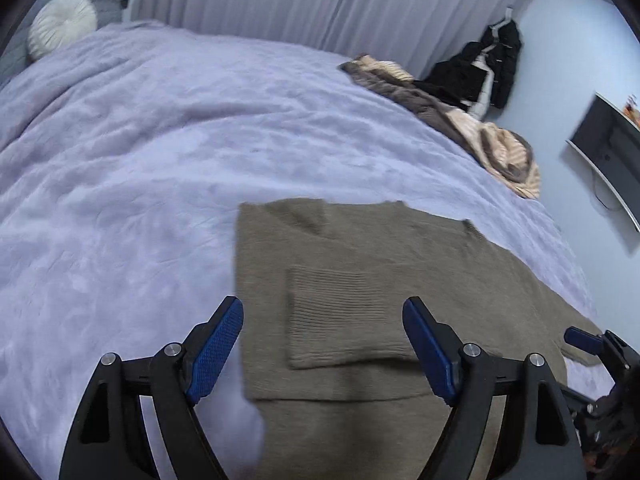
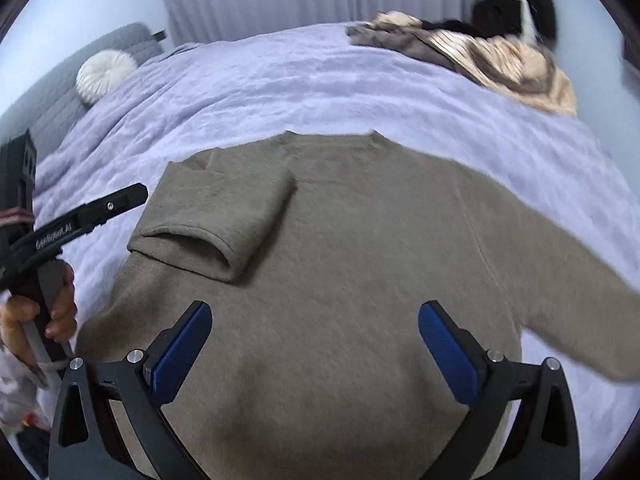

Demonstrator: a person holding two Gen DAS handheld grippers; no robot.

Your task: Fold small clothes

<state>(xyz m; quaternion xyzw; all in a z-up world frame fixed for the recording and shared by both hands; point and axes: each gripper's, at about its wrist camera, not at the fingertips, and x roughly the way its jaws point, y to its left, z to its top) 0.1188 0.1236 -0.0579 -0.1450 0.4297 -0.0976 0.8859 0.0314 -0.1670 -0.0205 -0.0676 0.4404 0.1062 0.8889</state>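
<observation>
The taupe knit sweater (image 2: 340,240) lies flat on the lavender bedspread (image 1: 120,140), directly ahead of both tools. Its one sleeve (image 2: 212,220) is already folded inward, narrowing the body. The left gripper (image 1: 322,344) and right gripper (image 2: 314,348) hover spread wide, holding nothing, likely poised for the outstretched sleeve.

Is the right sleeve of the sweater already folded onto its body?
No, the right sleeve lies stretched out over the blanket, away from the sweater.
</observation>
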